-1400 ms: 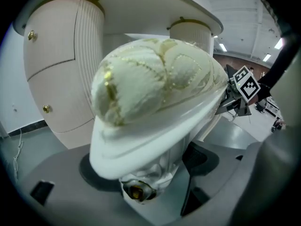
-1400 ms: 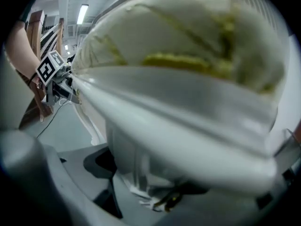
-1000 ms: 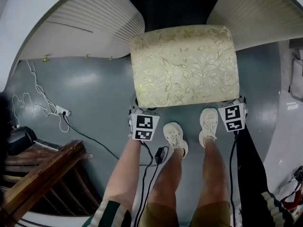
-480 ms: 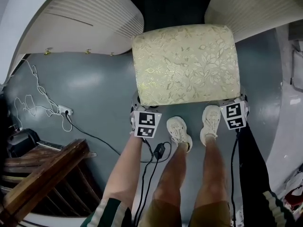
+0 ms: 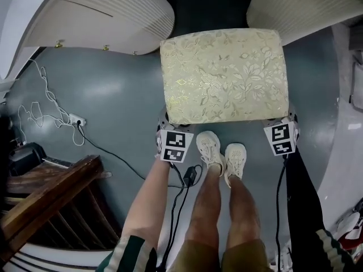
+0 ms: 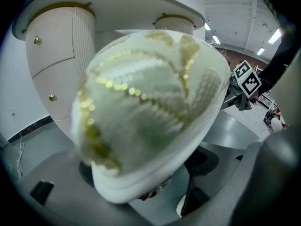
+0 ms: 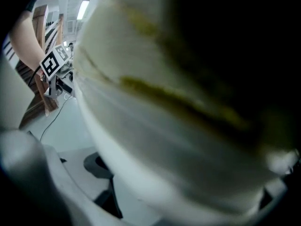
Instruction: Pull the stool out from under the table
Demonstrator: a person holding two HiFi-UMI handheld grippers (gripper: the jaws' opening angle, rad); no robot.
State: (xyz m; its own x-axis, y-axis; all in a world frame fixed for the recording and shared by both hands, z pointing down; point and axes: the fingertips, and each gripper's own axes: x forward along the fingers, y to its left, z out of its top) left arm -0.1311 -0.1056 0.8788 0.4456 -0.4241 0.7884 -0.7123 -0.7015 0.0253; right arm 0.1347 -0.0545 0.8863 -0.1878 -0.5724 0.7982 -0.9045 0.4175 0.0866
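Observation:
The stool, with its cream and gold flowered cushion, stands on the grey floor just in front of the white table, between the fluted left pedestal and the right one. My left gripper is shut on the stool's near left corner. At the near right corner, my right gripper is shut on it too. In the left gripper view the blurred cushion corner fills the space between the jaws. The cushion edge does the same in the right gripper view.
The person's legs and pale shoes stand close behind the stool, between the two grippers. A dark wooden frame sits at the lower left. A power strip with white cable and a black cable lie on the floor at left.
The person's right foot has stepped in beside the left one. Both grippers stay on the stool's near corners, and the stool has barely shifted.

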